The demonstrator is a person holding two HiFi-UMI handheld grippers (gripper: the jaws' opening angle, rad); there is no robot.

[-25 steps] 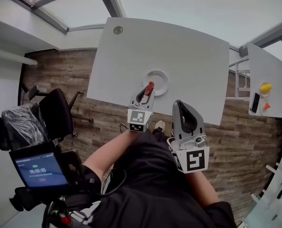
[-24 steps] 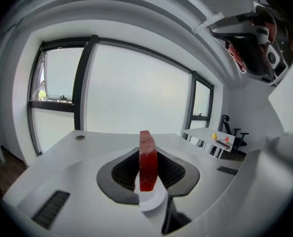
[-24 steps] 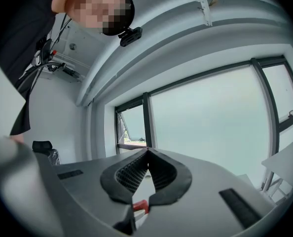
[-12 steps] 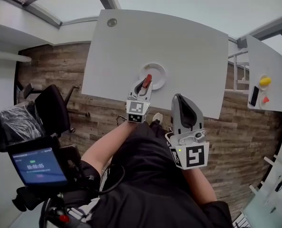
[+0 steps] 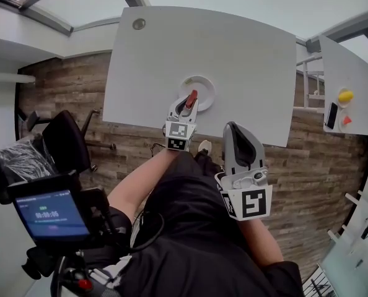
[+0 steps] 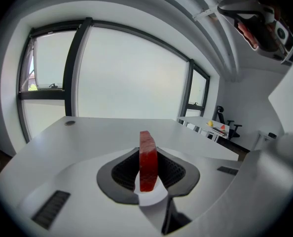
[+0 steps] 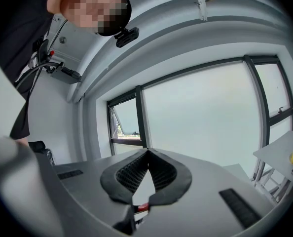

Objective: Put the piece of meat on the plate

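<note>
Evidently the meat (image 6: 147, 158), a red slab standing on edge, is being gripped by the left tongs (image 5: 188, 106), whose jaws are pressing on its two flat faces. In the head view it is being held over the near part of the white plate (image 5: 207, 84), which is sitting on the grey tabletop (image 5: 252, 54) near its front edge. Whether the slab's lower edge is already touching the plate cannot be told, since the plate is being hidden beneath the tongs in the left gripper view.

The placing step is judged to be under way. To do it well, the slab is best being carried a little further toward the plate's middle and lowered until its bottom edge is being borne by the plate. Because it is being held on edge, it is likely to topple on release, so it should be tilted and laid flat before the jaws are eased apart. The tongs should then be lifted away without the plate being nudged.

The right tongs (image 5: 233, 130) are being held back at the tabletop's near edge, jaws together and empty.
</note>
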